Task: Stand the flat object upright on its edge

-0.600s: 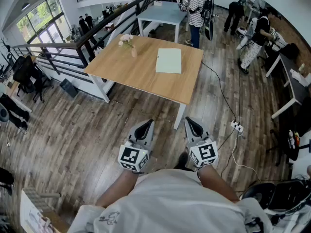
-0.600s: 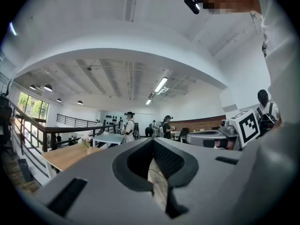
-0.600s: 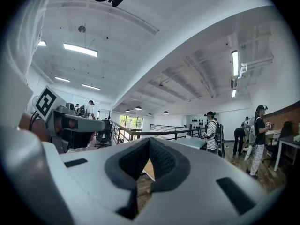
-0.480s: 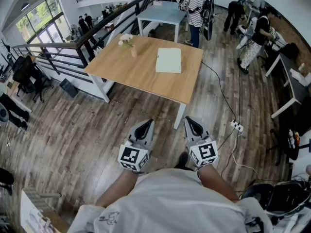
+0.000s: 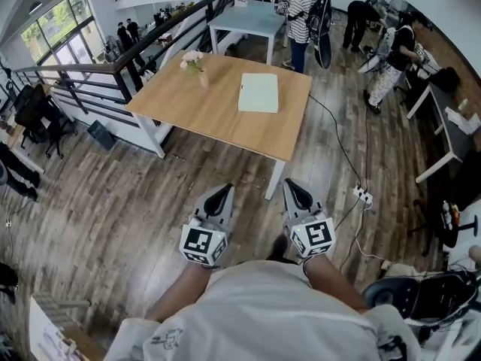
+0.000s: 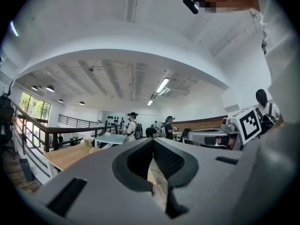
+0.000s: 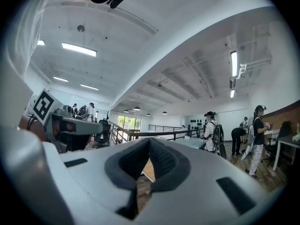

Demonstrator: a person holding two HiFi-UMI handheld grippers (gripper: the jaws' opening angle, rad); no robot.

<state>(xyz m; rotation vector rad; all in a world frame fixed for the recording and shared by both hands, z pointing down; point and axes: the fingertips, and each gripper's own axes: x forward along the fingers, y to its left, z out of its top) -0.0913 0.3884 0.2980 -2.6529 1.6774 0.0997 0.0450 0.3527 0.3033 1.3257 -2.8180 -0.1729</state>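
A pale green flat object [image 5: 258,92] lies flat on the wooden table [image 5: 203,107], toward its far right part. My left gripper [image 5: 223,194] and my right gripper [image 5: 291,189] are held level, close to my body, well short of the table's near corner. Both are shut with nothing between the jaws. In the left gripper view the jaws [image 6: 153,172] meet at the tips, and the table [image 6: 65,156] shows at the left. The right gripper view shows its jaws [image 7: 146,172] closed too, with a sliver of tabletop beyond them.
A small vase of flowers [image 5: 197,65] stands at the table's far left. A blue-grey table [image 5: 248,17] is behind it, with a person in a striped shirt [image 5: 303,13] beside it. A railing [image 5: 113,74] runs along the left. A cable and power strip [image 5: 361,196] lie on the floor at right.
The head view has shifted slightly, so the table and both grippers sit a little left and lower in the picture. The grippers stay shut and side by side.
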